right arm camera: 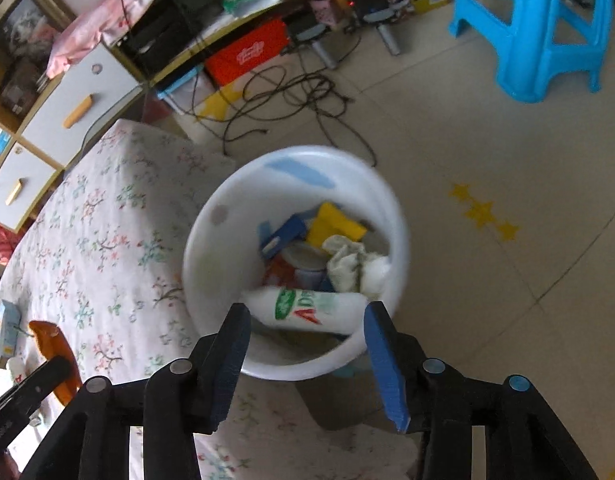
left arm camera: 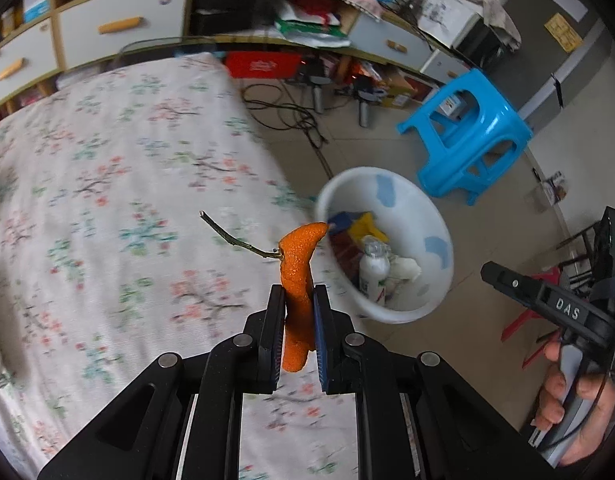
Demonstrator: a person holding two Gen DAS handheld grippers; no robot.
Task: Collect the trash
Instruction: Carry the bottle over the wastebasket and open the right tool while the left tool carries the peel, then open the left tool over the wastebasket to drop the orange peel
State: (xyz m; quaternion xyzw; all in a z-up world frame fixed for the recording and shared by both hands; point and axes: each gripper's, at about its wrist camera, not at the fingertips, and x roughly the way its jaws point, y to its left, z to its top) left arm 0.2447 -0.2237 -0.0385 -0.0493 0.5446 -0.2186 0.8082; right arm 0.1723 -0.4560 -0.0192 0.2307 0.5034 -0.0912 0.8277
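Note:
My left gripper point(left arm camera: 299, 294) is shut on a strip of orange peel point(left arm camera: 297, 276) with a thin twig point(left arm camera: 235, 238) attached, held above the flowered bed point(left arm camera: 107, 180). A white bin point(left arm camera: 357, 171) stands on the floor just right of the bed, holding wrappers, tissue and a white bottle point(left arm camera: 373, 274). My right gripper point(right arm camera: 303, 316) hangs open over the bin point(right arm camera: 219, 248). The white bottle point(right arm camera: 307, 310), with a green and red label, lies inside below the fingertips, and the pads are off it. In the right wrist view the peel point(right arm camera: 47, 340) and left gripper point(right arm camera: 55, 364) show at lower left.
A blue plastic stool point(left arm camera: 467, 136) stands on the tiled floor beyond the bin. Tangled cables point(right arm camera: 291, 92) lie near a low cabinet with drawers point(left arm camera: 119, 28) and a red box point(right arm camera: 247, 56). A small box point(right arm camera: 7, 328) lies on the bed. A hand point(left arm camera: 575, 404) holds the right gripper point(left arm camera: 493, 276).

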